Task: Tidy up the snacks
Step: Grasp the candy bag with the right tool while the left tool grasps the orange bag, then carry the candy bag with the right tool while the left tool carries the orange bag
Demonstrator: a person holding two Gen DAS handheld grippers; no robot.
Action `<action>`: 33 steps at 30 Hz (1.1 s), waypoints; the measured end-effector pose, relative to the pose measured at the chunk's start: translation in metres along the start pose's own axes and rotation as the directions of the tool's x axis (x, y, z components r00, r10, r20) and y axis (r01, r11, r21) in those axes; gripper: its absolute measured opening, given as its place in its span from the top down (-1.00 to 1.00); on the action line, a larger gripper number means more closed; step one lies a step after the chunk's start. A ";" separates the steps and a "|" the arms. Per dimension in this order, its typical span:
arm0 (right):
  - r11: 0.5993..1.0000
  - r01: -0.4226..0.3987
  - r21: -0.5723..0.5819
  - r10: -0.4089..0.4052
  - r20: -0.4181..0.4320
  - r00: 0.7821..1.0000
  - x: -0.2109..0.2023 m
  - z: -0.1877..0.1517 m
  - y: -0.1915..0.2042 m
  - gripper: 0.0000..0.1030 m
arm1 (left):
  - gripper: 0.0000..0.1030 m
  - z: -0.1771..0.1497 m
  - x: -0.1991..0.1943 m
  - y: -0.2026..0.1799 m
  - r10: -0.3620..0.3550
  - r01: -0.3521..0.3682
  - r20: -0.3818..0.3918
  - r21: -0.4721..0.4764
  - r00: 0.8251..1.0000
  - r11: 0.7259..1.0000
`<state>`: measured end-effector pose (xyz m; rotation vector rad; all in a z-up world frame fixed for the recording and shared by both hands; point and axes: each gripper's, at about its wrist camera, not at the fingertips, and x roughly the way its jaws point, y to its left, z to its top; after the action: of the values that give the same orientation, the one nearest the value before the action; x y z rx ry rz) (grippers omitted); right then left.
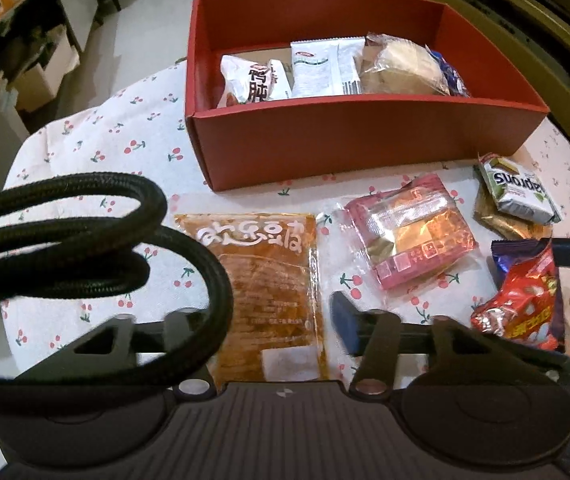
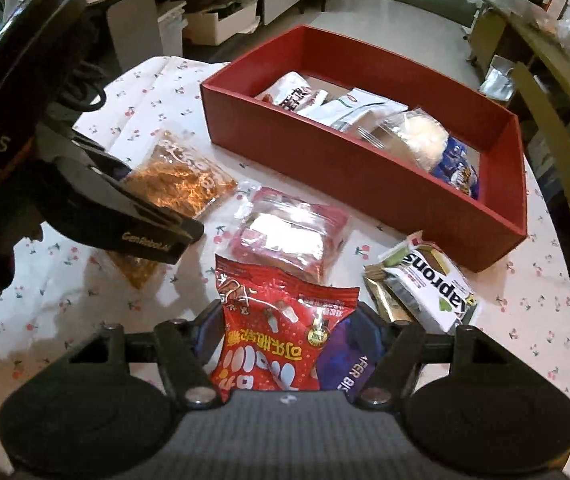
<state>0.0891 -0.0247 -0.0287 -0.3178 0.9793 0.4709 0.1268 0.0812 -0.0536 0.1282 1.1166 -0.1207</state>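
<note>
A red box stands on the cherry-print table and holds several snack packets. My left gripper is open, its jaws astride the near end of a flat orange tofu packet. My right gripper is open around a red candy bag lying over a purple wafer pack. A pink cake pack lies between them. A white and green Naprons wafer pack rests on a gold packet at the right.
A black braided cable loops across the left of the left wrist view. The left gripper's body fills the left of the right wrist view. Shelves and cardboard boxes stand on the floor beyond the table. A wooden chair frame stands at the right.
</note>
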 end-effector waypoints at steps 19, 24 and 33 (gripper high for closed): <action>0.993 0.100 -0.060 -0.096 0.070 0.993 -0.015 -0.002 -0.003 -0.85 | 0.08 -0.004 -0.005 -0.002 -0.029 0.029 0.027 -0.025 0.999 0.999; 0.993 0.105 -0.057 -0.100 0.084 0.991 -0.019 -0.001 -0.004 -0.85 | 0.18 -0.009 -0.010 0.000 -0.054 0.055 0.029 -0.048 0.998 0.997; 0.992 0.113 -0.059 -0.107 0.099 0.989 -0.021 0.001 -0.003 -0.85 | 0.24 -0.012 -0.027 0.000 -0.125 0.130 0.062 -0.080 0.990 0.988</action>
<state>0.0814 -0.0318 -0.0102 -0.4017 0.8495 0.4142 0.1039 0.0837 -0.0346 -0.0215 1.0710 -0.1907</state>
